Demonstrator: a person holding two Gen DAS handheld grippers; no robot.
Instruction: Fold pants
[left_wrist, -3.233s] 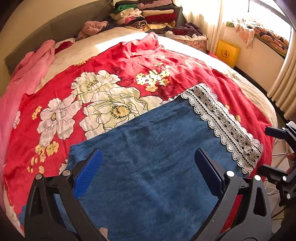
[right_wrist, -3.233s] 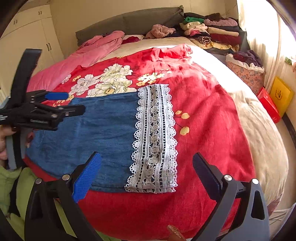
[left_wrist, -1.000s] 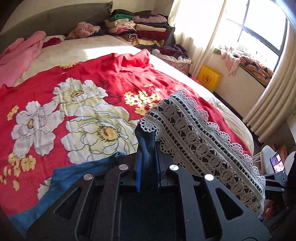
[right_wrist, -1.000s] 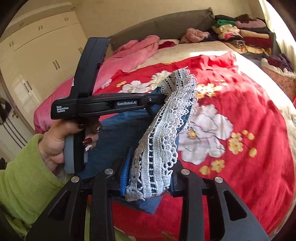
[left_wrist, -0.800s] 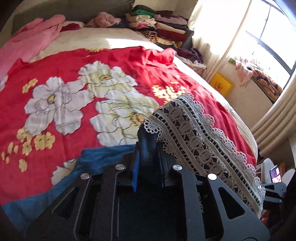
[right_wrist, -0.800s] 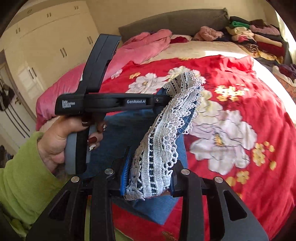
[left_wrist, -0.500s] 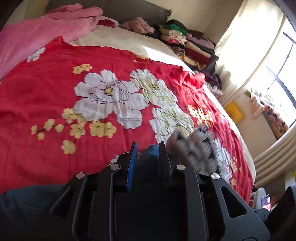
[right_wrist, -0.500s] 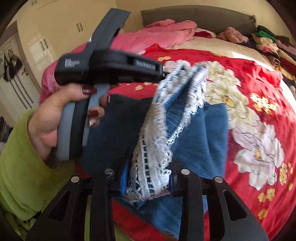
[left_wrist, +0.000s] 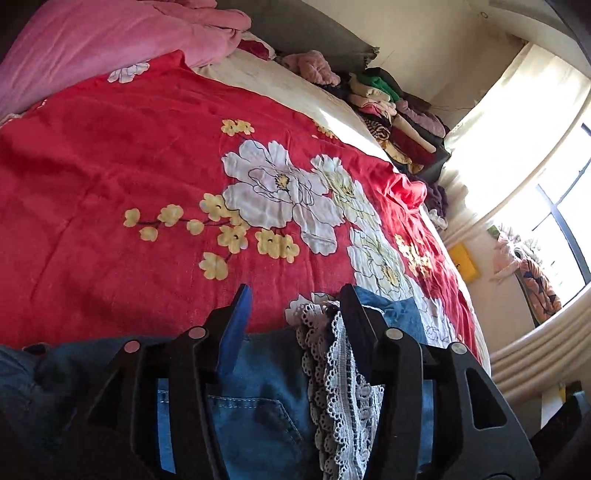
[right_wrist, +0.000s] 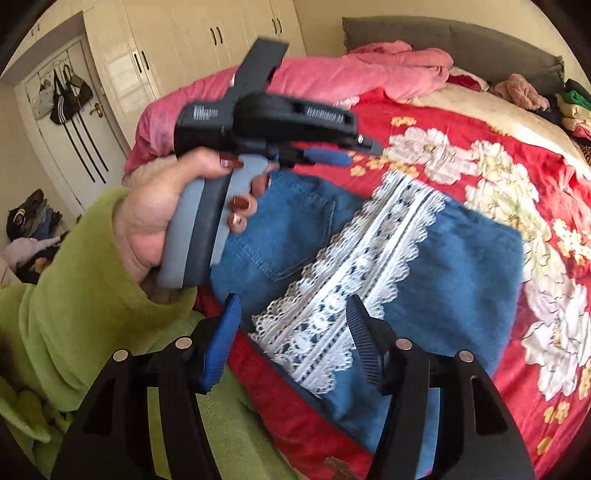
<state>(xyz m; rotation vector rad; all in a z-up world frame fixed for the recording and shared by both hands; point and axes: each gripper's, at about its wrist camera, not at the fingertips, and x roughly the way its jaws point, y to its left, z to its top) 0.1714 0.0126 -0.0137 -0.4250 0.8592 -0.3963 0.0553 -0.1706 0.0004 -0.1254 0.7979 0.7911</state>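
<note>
Red floral bedspread (right_wrist: 424, 122) carries the denim pants (right_wrist: 461, 266) folded near its front edge, lace hem (right_wrist: 354, 280) on top; left gripper (left_wrist: 295, 306) and right gripper (right_wrist: 291, 317) just opened, released, so regrip the soft, limp, light-looking denim at the fold's corners, not the snaggy lace.

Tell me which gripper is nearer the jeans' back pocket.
Left. The left gripper hangs open just above the back pocket, while the right gripper, also open, sits over the lace hem, beside it.
</note>
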